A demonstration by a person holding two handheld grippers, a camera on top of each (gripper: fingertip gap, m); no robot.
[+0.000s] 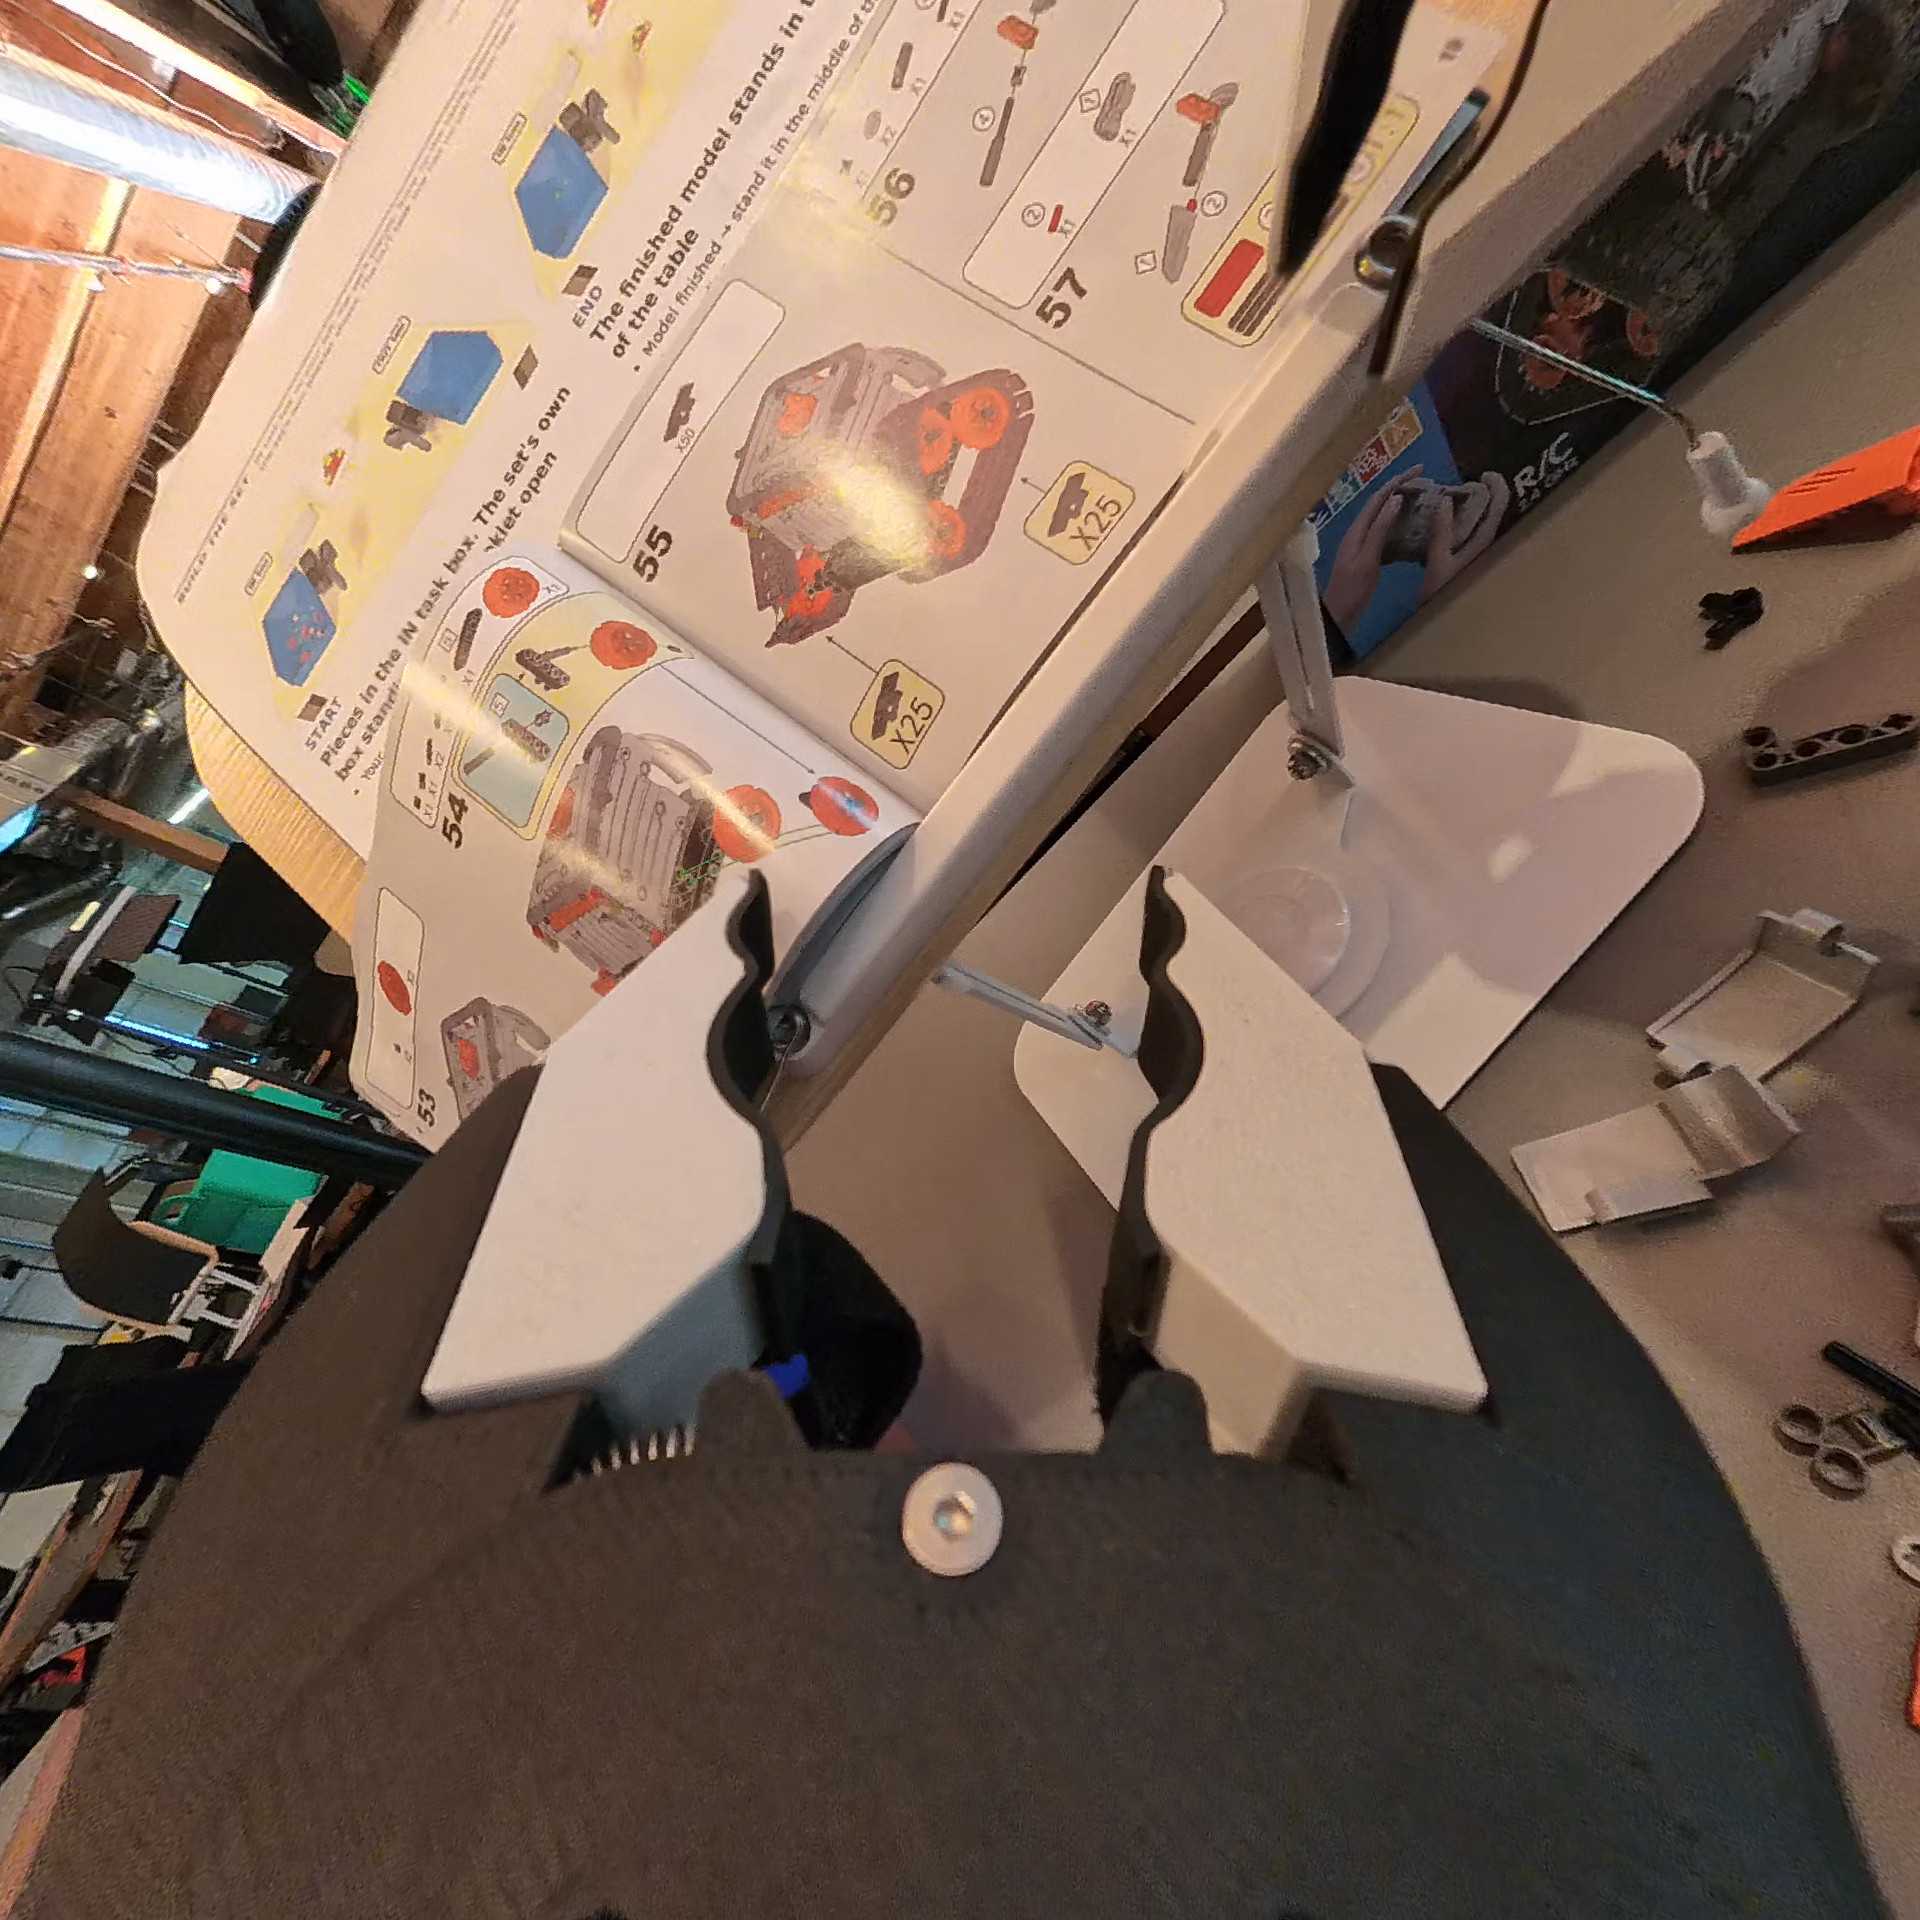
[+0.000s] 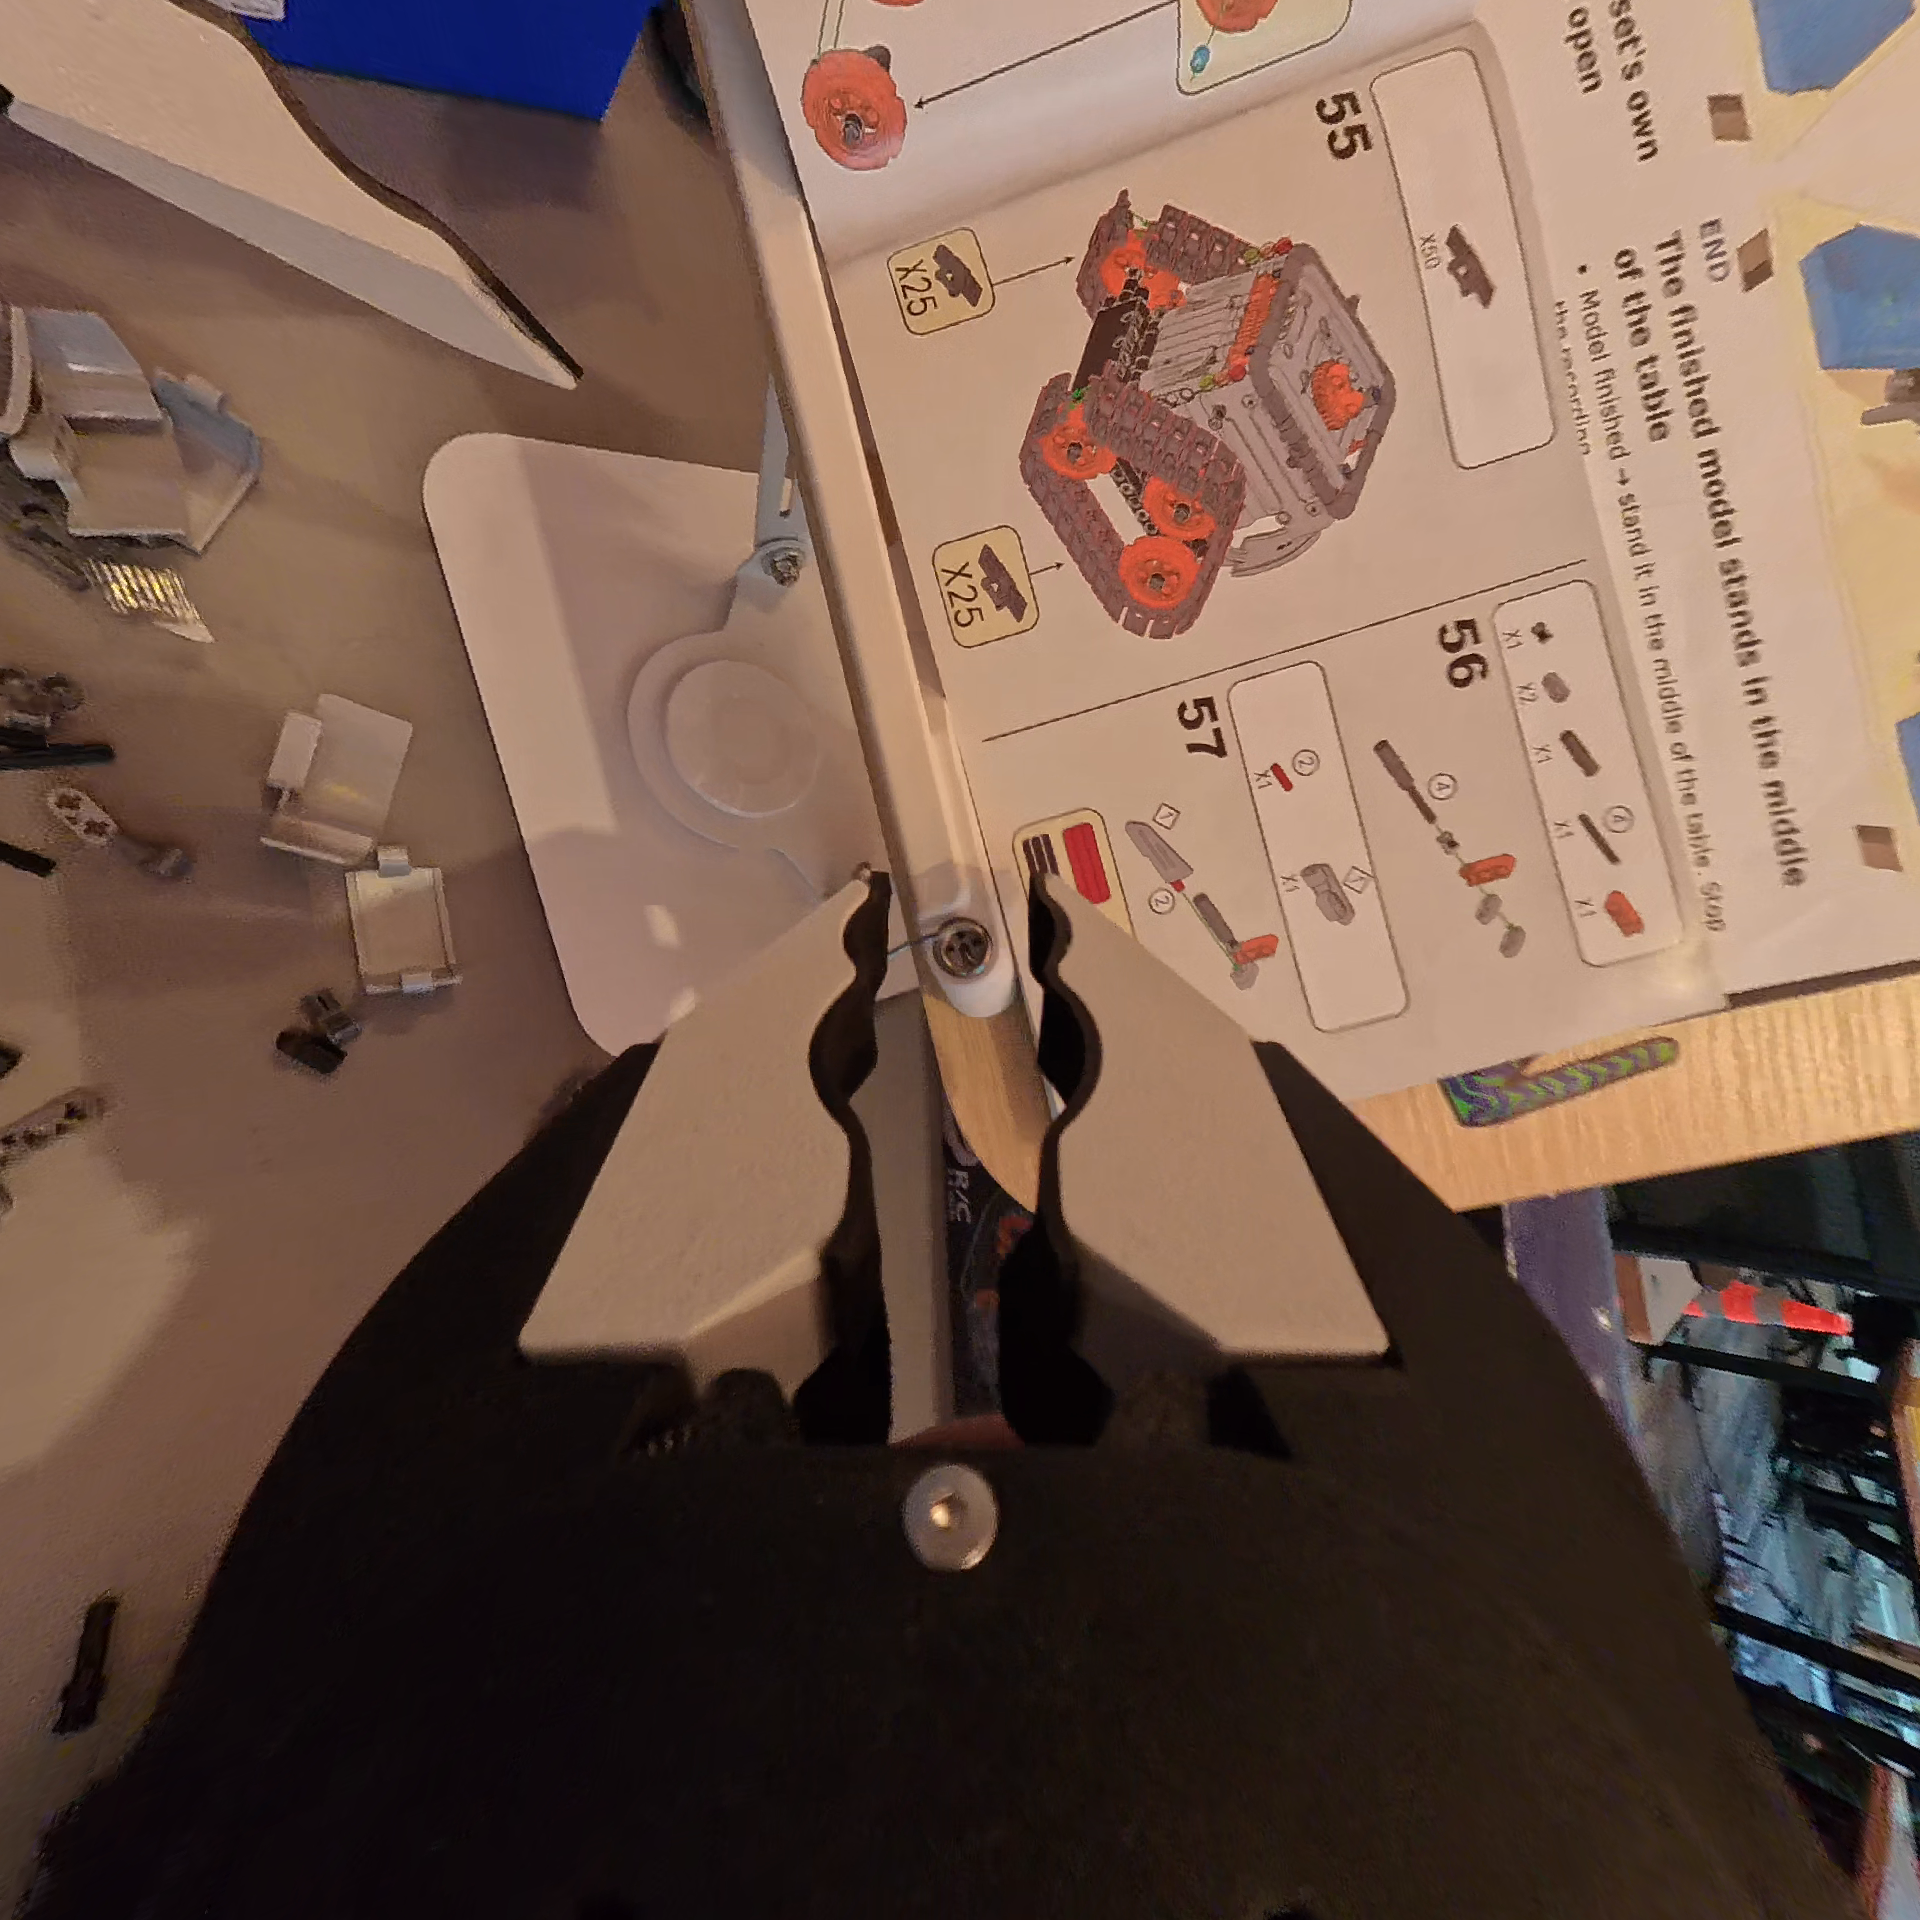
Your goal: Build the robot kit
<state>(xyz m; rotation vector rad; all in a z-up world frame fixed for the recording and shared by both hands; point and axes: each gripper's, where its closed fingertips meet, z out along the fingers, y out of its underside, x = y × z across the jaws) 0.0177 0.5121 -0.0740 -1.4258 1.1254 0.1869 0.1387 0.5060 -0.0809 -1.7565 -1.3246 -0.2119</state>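
An open instruction booklet (image 1: 831,499) rests on a white book stand (image 1: 1434,831) with a flat base plate on the grey table. My left gripper (image 1: 956,914) is open and empty. Its tips are just short of one lower corner of the stand's ledge (image 1: 997,831). My right gripper (image 2: 958,888) is open, and its fingers straddle the other ledge corner, where a screw (image 2: 958,943) sits; I cannot tell whether they touch it. The booklet (image 2: 1299,436) and the base plate (image 2: 582,582) also show in the right wrist view. The left gripper's white finger (image 2: 260,208) shows at upper left there.
Loose building pieces lie on the table: grey panels (image 1: 1756,997) (image 2: 353,790), a dark beam (image 1: 1829,748), small rings (image 1: 1839,1449) and black pins (image 2: 317,1029). A printed toy box (image 1: 1558,416) stands behind the stand, with an orange part (image 1: 1839,499) beside it. A blue box (image 2: 436,42) is nearby. My right tips are about 20 cm from the base plate (image 2: 582,582), my left tips only 15 cm.
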